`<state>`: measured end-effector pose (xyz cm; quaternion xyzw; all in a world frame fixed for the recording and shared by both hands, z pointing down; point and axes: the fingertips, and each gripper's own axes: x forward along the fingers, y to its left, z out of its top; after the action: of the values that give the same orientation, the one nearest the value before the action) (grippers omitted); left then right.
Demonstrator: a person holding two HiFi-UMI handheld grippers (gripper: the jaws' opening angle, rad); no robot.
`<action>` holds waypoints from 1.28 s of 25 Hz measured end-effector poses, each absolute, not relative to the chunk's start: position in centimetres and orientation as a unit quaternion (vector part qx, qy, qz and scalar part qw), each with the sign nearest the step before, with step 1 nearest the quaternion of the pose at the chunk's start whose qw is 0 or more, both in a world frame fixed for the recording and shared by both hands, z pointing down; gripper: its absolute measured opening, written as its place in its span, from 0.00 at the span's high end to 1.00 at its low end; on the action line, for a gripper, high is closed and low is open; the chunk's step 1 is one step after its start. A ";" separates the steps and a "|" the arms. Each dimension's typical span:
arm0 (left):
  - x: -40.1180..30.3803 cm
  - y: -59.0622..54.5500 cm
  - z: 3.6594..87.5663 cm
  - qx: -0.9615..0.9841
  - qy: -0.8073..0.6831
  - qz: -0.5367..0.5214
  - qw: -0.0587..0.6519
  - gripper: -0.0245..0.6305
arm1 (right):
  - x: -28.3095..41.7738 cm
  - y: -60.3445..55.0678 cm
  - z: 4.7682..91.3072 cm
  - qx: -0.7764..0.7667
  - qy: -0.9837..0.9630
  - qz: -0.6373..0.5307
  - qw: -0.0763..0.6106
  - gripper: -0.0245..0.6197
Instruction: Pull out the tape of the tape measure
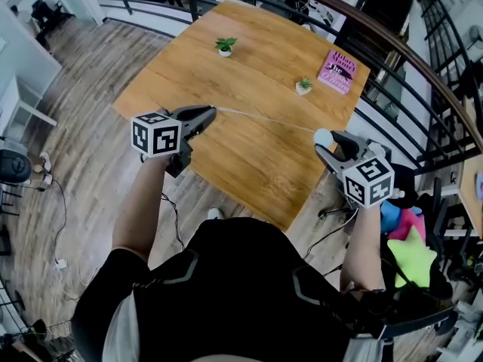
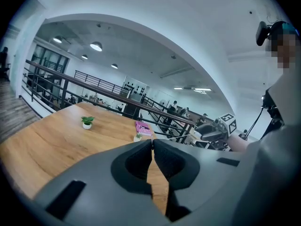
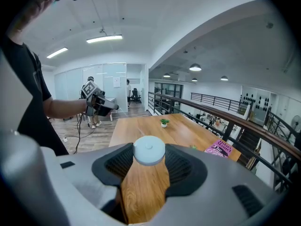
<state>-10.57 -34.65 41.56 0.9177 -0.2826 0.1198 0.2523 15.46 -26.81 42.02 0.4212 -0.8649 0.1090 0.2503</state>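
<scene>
The thin white tape (image 1: pixel 264 118) is already pulled out long. The left hand-held gripper (image 2: pixel 152 145) pinches its end; the right hand-held gripper (image 3: pixel 149 149) grasps the round white case (image 3: pixel 149 152).

Wooden table (image 1: pixel 226 81) on plank floor (image 1: pixel 83 179), black railing (image 2: pixel 47 84) behind.

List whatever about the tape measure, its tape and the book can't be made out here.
Tape markings: head view, too thin and small.
Tape's end: left gripper view, hidden between the shut left gripper jaws.
Tape measure outlet: right gripper view, right gripper jaws cover its sides.
Book small print: every view, too small.
</scene>
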 end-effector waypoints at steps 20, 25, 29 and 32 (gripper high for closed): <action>-10.4 -35.5 55.7 0.854 -0.313 0.221 0.352 0.90 | 15.1 -29.2 56.7 0.384 -0.860 0.170 0.291 0.62; -9.8 -34.4 61.8 0.834 -0.293 0.266 0.384 0.90 | 14.9 -28.9 63.0 0.368 -0.849 0.180 0.334 0.62; -10.5 -35.2 65.7 0.815 -0.316 0.289 0.391 0.90 | 15.2 -29.2 67.0 0.364 -0.843 0.206 0.338 0.62; -10.6 -34.5 68.5 0.802 -0.316 0.307 0.404 0.90 | 15.4 -29.0 69.5 0.354 -0.842 0.226 0.339 0.62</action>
<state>-10.62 -34.50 68.52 0.8022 -0.3155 0.3067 0.4037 15.38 -28.99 69.48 0.3541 -0.8416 0.2261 0.3393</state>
